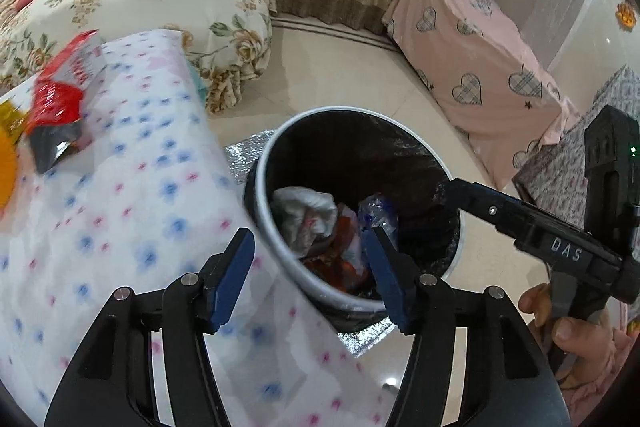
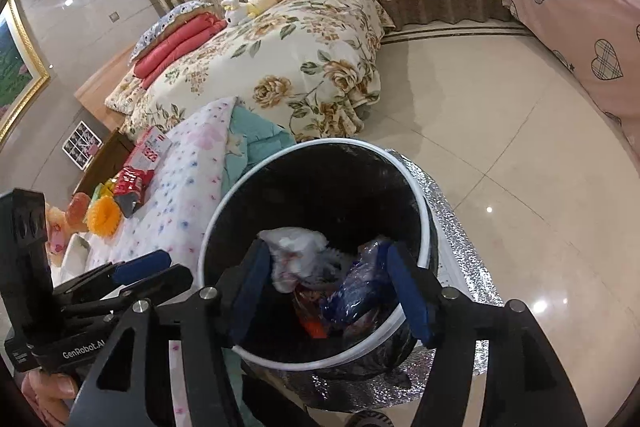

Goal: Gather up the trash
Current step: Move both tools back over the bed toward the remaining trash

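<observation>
Trash (image 2: 304, 267) sits in the bottom of the black bin (image 2: 224, 215), white-rimmed and bag-lined: a crumpled white wad (image 1: 306, 213), a blue wrapper (image 2: 352, 291) and red-orange scraps (image 1: 340, 259). Left gripper (image 1: 310, 279) hangs over the bin's near rim, jaws apart, nothing between the blue pads. Right gripper (image 2: 332, 291) is above the bin mouth, jaws likewise spread and empty. More trash lies left of the bin on the dotted cloth (image 1: 160, 163): a red packet (image 1: 54, 103) and a red-and-white box (image 2: 150, 147). Bin stands on a silver foil mat (image 2: 456, 211).
</observation>
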The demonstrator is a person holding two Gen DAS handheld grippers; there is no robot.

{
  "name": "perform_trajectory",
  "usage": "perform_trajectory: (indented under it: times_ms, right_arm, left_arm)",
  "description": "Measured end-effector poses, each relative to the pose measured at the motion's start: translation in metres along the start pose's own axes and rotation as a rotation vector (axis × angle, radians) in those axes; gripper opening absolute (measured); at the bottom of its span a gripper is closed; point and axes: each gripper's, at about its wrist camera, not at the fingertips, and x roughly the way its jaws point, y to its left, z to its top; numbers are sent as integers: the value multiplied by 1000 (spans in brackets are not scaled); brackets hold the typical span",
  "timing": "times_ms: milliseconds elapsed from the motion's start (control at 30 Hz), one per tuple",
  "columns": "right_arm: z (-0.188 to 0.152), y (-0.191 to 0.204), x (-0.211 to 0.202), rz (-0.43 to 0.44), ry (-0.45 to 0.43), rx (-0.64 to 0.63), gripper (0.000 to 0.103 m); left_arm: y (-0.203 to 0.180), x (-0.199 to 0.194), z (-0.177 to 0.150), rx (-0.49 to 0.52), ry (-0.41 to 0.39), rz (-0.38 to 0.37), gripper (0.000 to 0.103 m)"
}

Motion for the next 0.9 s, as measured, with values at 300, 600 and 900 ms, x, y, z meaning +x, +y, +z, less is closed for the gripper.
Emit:
perform_trajectory:
  times_ms: [300,600,900]
  right_arm:
    - [-15,55,-8,99,-24,-57,69]
    - [-32,143,17,217,36,-184,70]
    - [-49,216,54,292,116,-272,70]
  left_arm:
    - [61,-55,-49,-140,-75,99,66]
    - [137,-107,-89,-288,-137,270,67]
    - [198,-140,-118,-386,-160,391,67]
